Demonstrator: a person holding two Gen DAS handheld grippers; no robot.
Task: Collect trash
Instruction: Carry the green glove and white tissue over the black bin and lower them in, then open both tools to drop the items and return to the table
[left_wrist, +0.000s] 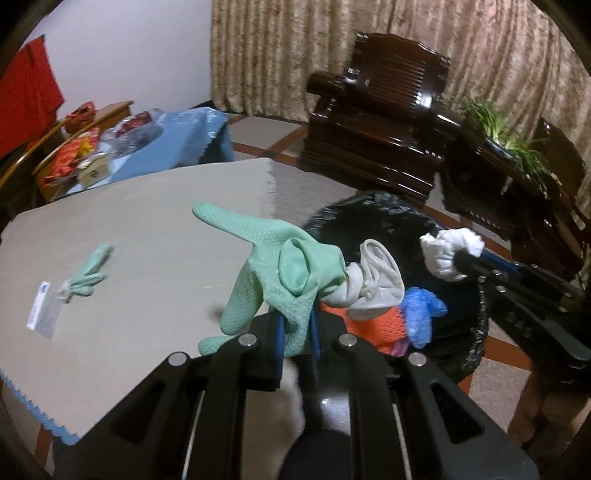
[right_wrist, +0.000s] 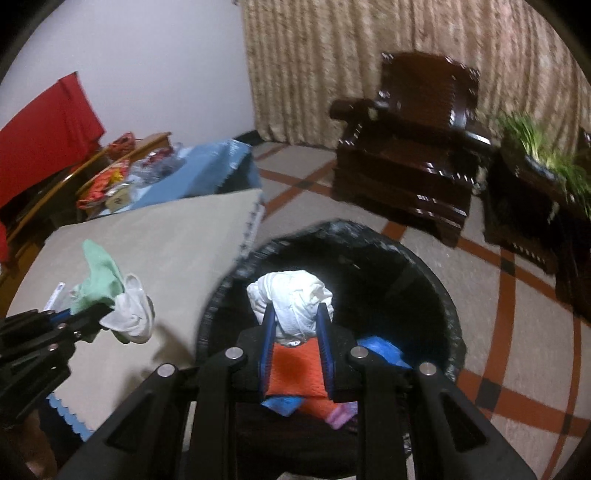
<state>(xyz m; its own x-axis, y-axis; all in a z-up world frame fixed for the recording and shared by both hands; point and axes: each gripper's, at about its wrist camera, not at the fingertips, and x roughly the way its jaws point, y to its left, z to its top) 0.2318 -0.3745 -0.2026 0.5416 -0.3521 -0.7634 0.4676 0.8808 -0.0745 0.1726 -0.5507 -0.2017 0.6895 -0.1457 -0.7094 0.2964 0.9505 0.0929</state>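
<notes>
Beside the grey table (left_wrist: 147, 221), right tongs (right_wrist: 295, 325) pinch a white wad (right_wrist: 291, 295) over the bin (right_wrist: 436, 295); left tongs (left_wrist: 297, 332), clamping a green glove (left_wrist: 266, 266), may drop it short

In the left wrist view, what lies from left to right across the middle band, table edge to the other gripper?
Clear packet with white label → small green glove on the grey table → large green glove held in the left gripper → white wad in the right gripper over the black-lined bin.
</notes>
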